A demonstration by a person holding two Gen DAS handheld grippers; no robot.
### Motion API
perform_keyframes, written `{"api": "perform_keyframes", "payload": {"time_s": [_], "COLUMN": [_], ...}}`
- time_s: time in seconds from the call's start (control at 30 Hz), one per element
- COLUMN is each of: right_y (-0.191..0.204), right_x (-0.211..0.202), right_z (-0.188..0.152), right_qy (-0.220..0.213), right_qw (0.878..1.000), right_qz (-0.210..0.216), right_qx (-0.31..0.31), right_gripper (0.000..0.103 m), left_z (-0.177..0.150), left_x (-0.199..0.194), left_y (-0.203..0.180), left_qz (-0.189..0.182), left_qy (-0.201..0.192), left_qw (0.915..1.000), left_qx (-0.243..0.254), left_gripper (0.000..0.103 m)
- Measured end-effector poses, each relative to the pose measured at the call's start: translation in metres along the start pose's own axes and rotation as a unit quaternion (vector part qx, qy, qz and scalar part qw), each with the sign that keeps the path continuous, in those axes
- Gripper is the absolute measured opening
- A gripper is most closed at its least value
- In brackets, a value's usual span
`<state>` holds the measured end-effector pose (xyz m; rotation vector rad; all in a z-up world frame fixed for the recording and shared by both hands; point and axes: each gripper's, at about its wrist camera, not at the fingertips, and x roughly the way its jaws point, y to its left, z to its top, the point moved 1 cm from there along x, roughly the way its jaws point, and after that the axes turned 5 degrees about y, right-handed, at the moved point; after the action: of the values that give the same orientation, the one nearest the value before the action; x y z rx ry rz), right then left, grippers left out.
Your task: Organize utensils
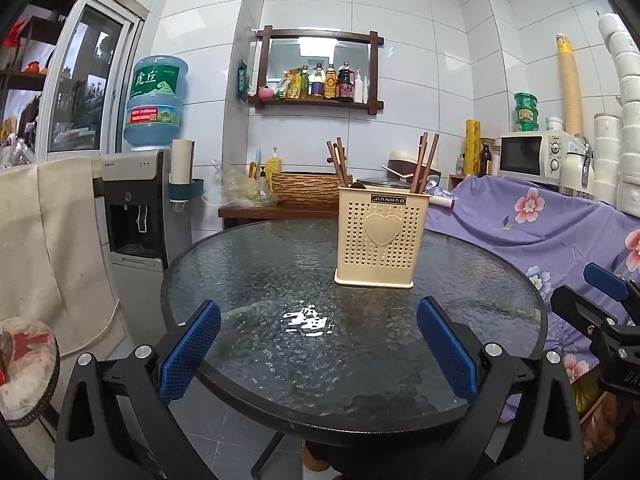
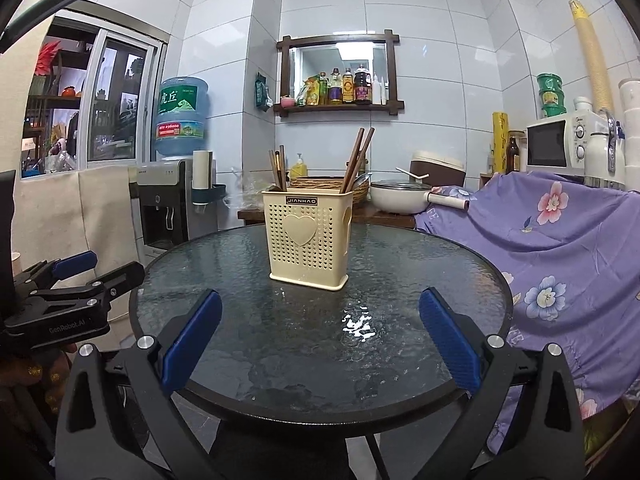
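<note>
- Left gripper (image 1: 318, 354), right gripper (image 2: 320, 346): jaws apart, empty.
- Holder (image 2: 309, 236) ahead of jaws, chopsticks (image 2: 357, 160) inside.
- Likely finished, or next: reach forward.

A cream holder (image 1: 380, 236) with heart-shaped perforations beyond blue-padded black tongs (image 1: 318, 350) on a dark pebbled-glass bench (image 1: 256, 272); right of them, a purple floral cloth (image 1: 532, 220).
</note>
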<state>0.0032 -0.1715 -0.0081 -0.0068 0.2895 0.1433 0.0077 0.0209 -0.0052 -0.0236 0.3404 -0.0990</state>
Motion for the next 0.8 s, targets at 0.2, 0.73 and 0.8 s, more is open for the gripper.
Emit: {"api": "perform_keyframes", "payload": {"time_s": [0.2, 0.73, 0.8], "right_y": [0.0001, 0.0034, 0.0037], "right_x": [0.0006, 0.0008, 0.0009], "right_z": [0.0002, 0.0007, 0.0009], "right_qy": [0.002, 0.003, 0.003], "right_qw": [1.0, 1.0, 1.0], "right_qz": [0.0, 0.003, 0.003], "right_qx": [0.0, -0.002, -0.002], "right_gripper": [0.097, 0.097, 0.097], "left_z": [0.0001, 0.0002, 0.0], "left_x": [0.0015, 0.0035, 0.0032], "left_y": [0.0003, 0.0004, 0.0003], "left_qz": [-0.006, -0.005, -0.005], "left_qy": [0.005, 0.006, 0.006], "left_qw": [1.0, 1.0, 1.0], "left_qx": [-0.002, -0.001, -0.002], "left_gripper": [0.097, 0.097, 0.097]}}
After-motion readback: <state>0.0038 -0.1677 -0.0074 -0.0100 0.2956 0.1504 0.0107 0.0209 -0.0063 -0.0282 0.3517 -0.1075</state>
